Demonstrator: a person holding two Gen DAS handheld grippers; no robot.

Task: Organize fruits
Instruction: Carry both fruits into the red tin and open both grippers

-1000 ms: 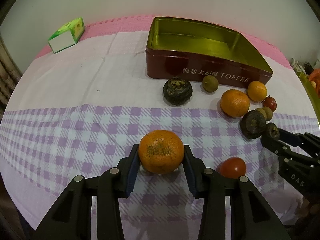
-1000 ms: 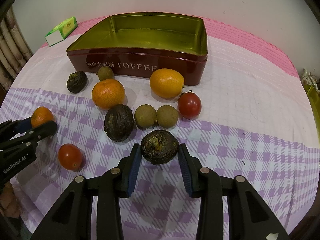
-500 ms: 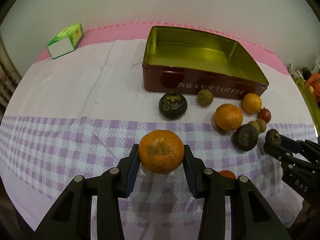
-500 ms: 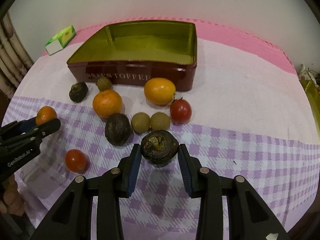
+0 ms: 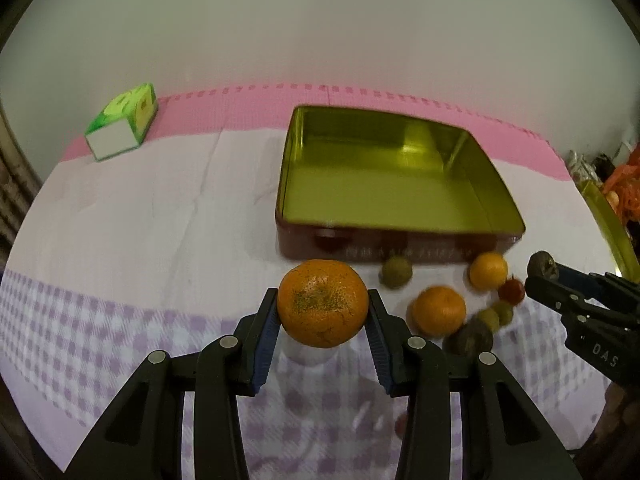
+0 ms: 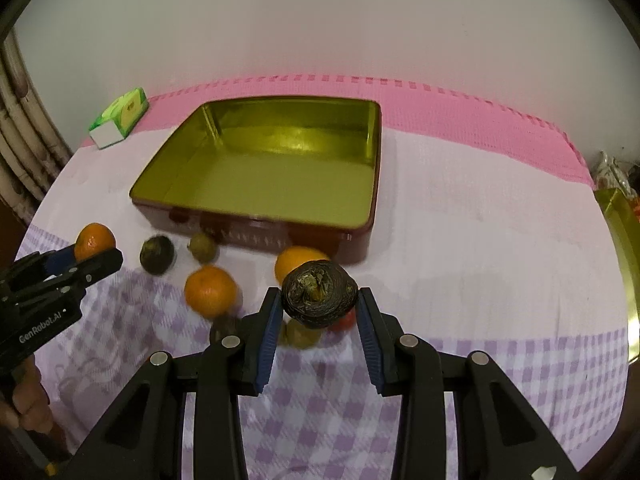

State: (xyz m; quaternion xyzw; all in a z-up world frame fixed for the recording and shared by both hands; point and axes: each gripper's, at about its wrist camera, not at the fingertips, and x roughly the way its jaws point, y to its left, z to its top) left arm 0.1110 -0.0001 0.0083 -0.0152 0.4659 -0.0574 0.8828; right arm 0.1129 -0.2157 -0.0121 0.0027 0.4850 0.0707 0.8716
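My left gripper [image 5: 322,312] is shut on an orange tangerine [image 5: 322,303] and holds it in the air in front of the open red toffee tin [image 5: 394,176]. My right gripper [image 6: 318,314] is shut on a dark wrinkled fruit [image 6: 319,294], also lifted, in front of the same tin [image 6: 272,168]. The tin's gold inside holds nothing. Loose fruits lie on the cloth before the tin: a tangerine [image 6: 210,290], an orange [image 6: 294,262], a dark fruit [image 6: 157,254], a small green-brown fruit [image 6: 203,247]. Each gripper shows at the edge of the other's view.
A green and white carton [image 5: 122,126] lies at the back left of the pink and purple checked cloth [image 5: 120,220]. A gold tin lid [image 6: 620,256] stands at the right table edge. A white wall is behind the table.
Both grippers have risen off the cloth with their fruits and moved toward the tin. The tin's inside now shows from higher up.
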